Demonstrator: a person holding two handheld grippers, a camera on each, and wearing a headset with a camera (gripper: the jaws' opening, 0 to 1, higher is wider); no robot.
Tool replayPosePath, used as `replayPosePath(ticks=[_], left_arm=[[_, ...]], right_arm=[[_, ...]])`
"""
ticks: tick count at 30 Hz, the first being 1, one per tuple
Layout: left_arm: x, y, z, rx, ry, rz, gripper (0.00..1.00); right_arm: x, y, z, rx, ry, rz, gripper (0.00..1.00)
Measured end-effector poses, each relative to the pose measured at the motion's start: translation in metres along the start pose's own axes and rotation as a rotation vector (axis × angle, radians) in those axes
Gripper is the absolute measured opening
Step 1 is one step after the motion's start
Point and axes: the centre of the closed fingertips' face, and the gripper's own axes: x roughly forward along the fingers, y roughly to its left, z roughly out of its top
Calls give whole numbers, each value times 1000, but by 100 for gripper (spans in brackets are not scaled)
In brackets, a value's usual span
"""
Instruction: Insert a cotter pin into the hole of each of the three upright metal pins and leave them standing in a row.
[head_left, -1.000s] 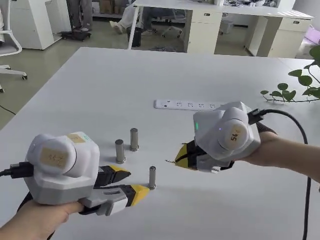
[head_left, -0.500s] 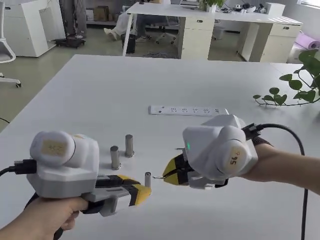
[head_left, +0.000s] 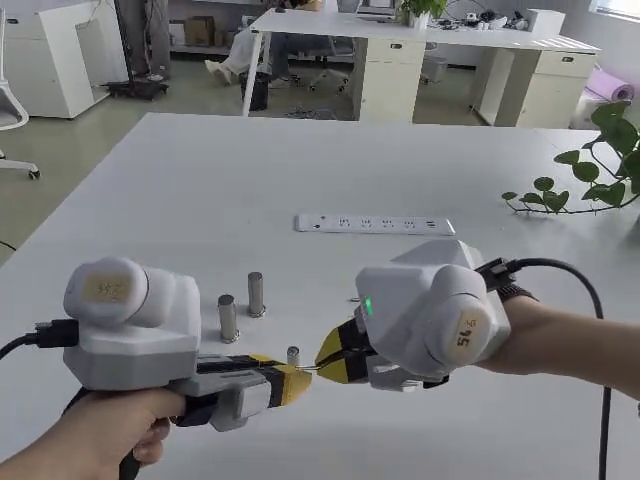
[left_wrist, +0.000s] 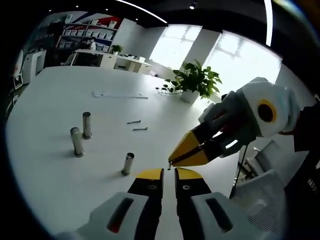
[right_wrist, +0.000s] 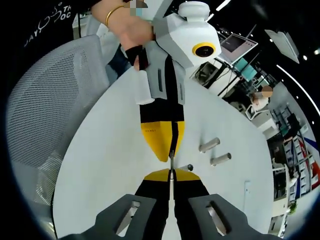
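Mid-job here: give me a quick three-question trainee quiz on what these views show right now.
1. How many metal pins stand upright on the table?
2. True or false: the left gripper has its jaws clamped around a metal pin.
3. What sits in the jaws of the right gripper? A) a cotter pin B) a metal pin C) nothing

Key: 1. three; 2. false; 3. A

Dull grey metal pins (head_left: 257, 295) on a smooth matt white table (head_left: 200, 180); white plastic power strip (head_left: 375, 224)
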Motion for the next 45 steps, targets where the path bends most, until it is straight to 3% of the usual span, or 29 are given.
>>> replayPosePath(ticks=[9,20,35,39,45], left_arm=[[1,1,2,-40,-16,-9,1],[0,2,0,56,-16,-4,0],[-1,2,2,159,-20,2,0],[-2,2,1,180,-17,5,0],[-7,8,-3,221,3,19,0]], right_arm=[[1,3,2,-12,-3,0,0],[4,4,4,1,-4,3,0],[5,2,4,121,-49,8,0],[4,3,6,204,-84,27,3],[-4,-1,6,429,-178,70,7]])
